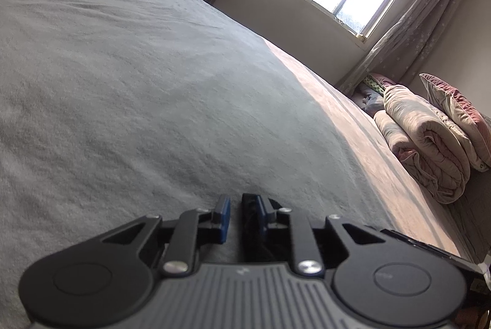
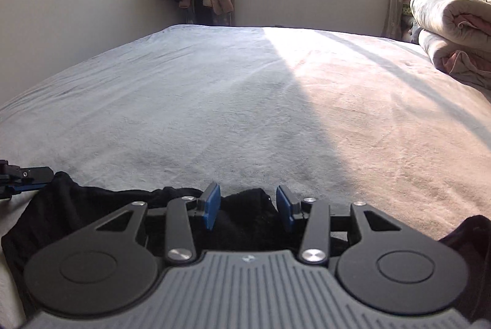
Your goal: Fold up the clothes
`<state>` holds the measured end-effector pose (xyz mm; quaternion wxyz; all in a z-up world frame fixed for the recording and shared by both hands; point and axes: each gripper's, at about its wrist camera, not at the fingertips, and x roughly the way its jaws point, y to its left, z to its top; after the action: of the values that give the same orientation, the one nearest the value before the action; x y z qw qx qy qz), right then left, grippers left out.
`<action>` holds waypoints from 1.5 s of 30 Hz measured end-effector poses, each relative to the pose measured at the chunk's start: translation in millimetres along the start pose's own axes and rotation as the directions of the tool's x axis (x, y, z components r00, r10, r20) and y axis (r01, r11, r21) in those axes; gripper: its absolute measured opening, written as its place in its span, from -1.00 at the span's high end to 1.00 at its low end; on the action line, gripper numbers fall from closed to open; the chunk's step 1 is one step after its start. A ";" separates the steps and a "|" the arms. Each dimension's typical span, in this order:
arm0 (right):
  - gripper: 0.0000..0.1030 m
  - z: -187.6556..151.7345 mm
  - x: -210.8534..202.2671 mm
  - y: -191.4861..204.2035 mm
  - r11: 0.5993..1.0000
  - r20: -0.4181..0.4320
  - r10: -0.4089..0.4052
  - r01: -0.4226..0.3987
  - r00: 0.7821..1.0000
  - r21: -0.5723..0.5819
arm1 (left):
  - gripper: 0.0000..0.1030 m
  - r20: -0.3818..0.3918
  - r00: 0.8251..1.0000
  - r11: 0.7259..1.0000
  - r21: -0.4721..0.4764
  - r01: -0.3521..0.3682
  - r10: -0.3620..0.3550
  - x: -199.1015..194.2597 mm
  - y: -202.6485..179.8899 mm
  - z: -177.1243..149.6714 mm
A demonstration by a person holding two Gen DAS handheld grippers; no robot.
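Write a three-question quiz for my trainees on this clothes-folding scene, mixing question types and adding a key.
1. True or false: the right gripper is shut.
2. What colour is the garment at the near edge of the bed? A white, B black, C red.
3. Fill in: in the right wrist view, the folded quilt lies on the bed's ___ side.
Key: 1 false; 2 B; 3 right.

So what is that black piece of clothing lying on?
The black garment lies on the grey bed cover. Its near part is hidden behind the right tongs, so what lies there cannot be seen.
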<state>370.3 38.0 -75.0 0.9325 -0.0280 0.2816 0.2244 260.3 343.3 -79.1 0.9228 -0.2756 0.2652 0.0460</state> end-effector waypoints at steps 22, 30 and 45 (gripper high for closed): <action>0.56 5.9 1.6 -9.2 0.998 0.047 -0.047 0.045 0.998 0.046 | 0.83 0.078 0.992 0.994 0.019 -0.104 0.102 -13.8 -8.7 5.8; 0.20 20.1 -32.7 -9.1 0.994 0.080 0.074 -0.080 0.994 0.078 | 0.63 0.085 0.993 0.995 0.067 0.080 -0.085 -22.0 -34.2 3.6; 0.35 -2.8 -1.8 17.2 0.990 -0.037 0.141 -0.142 0.989 -0.019 | 0.29 -0.022 1.000 0.975 0.224 0.014 -0.009 11.0 -50.4 -21.8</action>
<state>360.1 52.2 -75.2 0.9087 -0.0221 0.2969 0.2925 271.3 288.4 -75.8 0.9455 -0.1718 0.2766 0.0076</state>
